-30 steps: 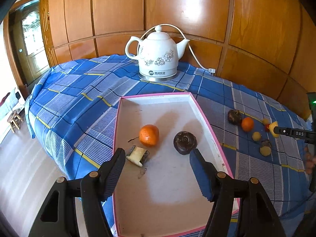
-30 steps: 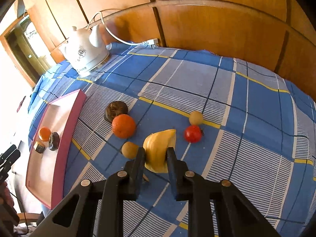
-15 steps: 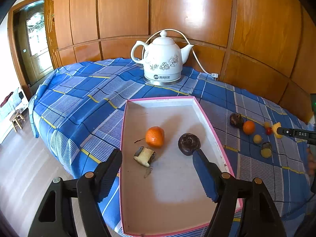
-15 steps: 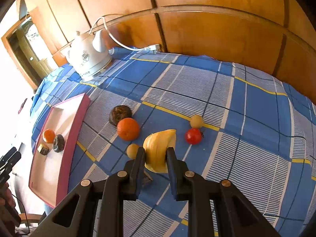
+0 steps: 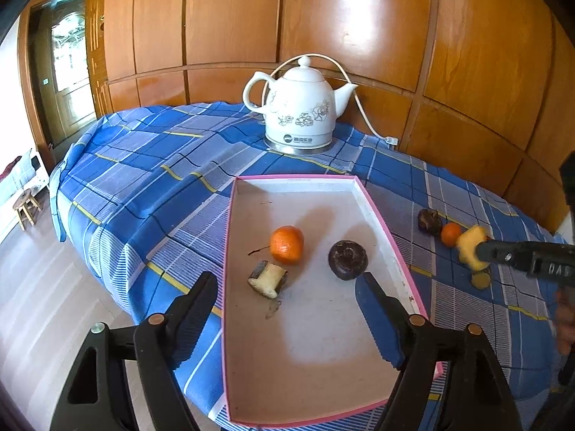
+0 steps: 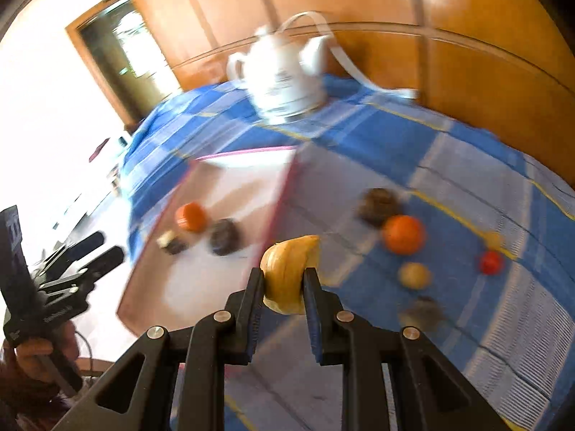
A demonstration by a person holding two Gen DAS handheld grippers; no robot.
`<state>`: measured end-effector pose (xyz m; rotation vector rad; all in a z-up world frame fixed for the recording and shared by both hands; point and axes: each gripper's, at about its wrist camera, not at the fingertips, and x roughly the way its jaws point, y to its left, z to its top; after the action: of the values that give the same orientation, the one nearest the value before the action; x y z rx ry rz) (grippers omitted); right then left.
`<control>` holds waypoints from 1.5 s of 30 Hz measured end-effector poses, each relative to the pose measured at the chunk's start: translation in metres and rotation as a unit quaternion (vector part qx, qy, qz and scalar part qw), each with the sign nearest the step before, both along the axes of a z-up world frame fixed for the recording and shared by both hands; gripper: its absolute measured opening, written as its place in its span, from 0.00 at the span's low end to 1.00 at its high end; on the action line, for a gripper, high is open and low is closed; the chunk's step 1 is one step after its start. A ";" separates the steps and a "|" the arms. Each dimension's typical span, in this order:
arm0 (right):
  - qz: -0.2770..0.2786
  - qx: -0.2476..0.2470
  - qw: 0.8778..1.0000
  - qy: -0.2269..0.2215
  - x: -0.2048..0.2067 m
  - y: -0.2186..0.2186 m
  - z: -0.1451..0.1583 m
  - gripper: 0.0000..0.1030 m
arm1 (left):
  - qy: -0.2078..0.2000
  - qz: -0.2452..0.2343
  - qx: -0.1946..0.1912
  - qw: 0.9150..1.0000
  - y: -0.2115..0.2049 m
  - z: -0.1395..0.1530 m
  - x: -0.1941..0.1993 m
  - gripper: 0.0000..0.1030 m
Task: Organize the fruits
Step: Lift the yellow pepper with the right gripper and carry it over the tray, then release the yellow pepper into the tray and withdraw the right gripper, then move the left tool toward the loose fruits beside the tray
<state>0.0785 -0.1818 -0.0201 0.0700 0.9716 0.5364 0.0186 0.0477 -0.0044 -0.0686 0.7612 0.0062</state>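
The right claw (image 6: pixel 282 280) pinches a yellow fruit piece (image 6: pixel 289 273) between its two fingers, in the lower middle of the right view. The piece sticks up past the fingertips, in front of the pink tray (image 6: pixel 284 194) edge and the blue cloth.

The left claw (image 5: pixel 287 309) is opening, with nothing between its fingers. It points down at the tray (image 5: pixel 381 215). In the tray lie an orange (image 5: pixel 286 244), a dark round fruit (image 5: pixel 347 259) and a cut piece (image 5: pixel 267 279), all just past the fingertips.

In the right view, a hand (image 6: pixel 32 355) at the lower left holds the left claw's handle.

The left view is sharp. It shows the white teapot (image 5: pixel 300 107) at the back of the bench, and the right claw at the right edge with the yellow piece. The right view is blurry. Only it shows a red fruit (image 6: pixel 490 262) and a pale round fruit (image 6: pixel 414 274) on the cloth at the right.
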 end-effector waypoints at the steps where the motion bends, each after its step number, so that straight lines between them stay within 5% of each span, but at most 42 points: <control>1: 0.011 0.000 1.000 0.003 0.000 0.014 -0.001 0.21 | -0.001 0.002 0.001 1.000 0.002 -0.001 -0.001 0.79; 8: 0.062 0.013 0.997 0.047 0.016 0.095 -0.023 0.22 | -0.023 0.042 0.008 0.999 0.022 0.003 -0.007 0.79; 17: 0.061 0.024 0.996 0.061 0.024 0.129 -0.029 0.24 | -0.028 0.060 0.015 0.998 0.039 0.003 -0.012 0.79; 29: 0.018 -0.055 0.998 -0.002 0.009 0.075 -0.007 0.29 | -0.040 0.028 0.039 0.998 0.018 0.010 -0.016 0.79; 45: -0.042 -0.078 0.995 -0.042 -0.004 0.006 0.013 0.30 | -0.057 -0.023 0.074 0.995 -0.021 0.018 -0.019 0.79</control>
<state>0.0748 -0.1761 -0.0068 -0.0514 0.9217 0.3807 -0.0005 0.0268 0.0133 0.0893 0.6469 0.0141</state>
